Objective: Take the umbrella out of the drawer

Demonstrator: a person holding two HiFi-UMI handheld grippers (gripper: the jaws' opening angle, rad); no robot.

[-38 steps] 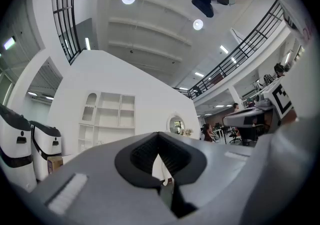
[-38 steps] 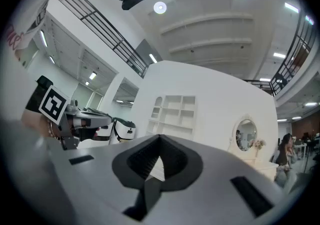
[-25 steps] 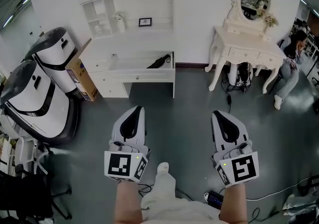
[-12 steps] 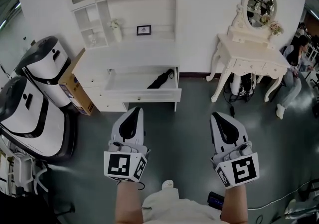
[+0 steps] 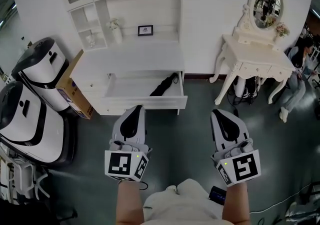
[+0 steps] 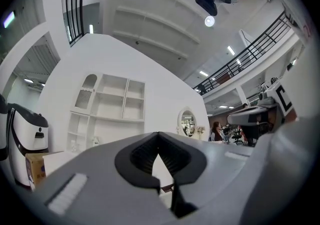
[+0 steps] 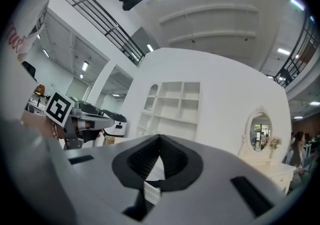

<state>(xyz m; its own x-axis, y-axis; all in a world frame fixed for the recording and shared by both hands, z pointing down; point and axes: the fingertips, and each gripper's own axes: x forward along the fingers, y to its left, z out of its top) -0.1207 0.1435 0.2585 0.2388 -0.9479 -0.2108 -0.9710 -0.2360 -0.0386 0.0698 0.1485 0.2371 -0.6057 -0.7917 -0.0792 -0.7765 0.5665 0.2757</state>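
Observation:
A folded black umbrella [image 5: 163, 85] lies at the right end of the open drawer [image 5: 145, 103] of a white desk [image 5: 130, 56] against the wall. Both grippers hang over the grey floor in front of the desk, apart from it. My left gripper [image 5: 135, 108] [image 6: 159, 135] is shut and holds nothing; its tip is just short of the drawer front. My right gripper [image 5: 219, 113] [image 7: 160, 137] is also shut and holds nothing, to the right of the drawer. In the gripper views the drawer and umbrella are hidden behind the jaws.
A white vanity table [image 5: 255, 61] with an oval mirror [image 5: 267, 3] stands to the right, with a seated person [image 5: 296, 71] beyond it. Two white-and-black machines [image 5: 37, 66] and a cardboard box [image 5: 70, 86] stand left of the desk. Shelves above hold a vase [image 5: 116, 30] and a picture frame [image 5: 145, 30].
The desk and its open drawer have drawn nearer and lower in the head view as both grippers were carried forward. Both pairs of jaws look the same as before.

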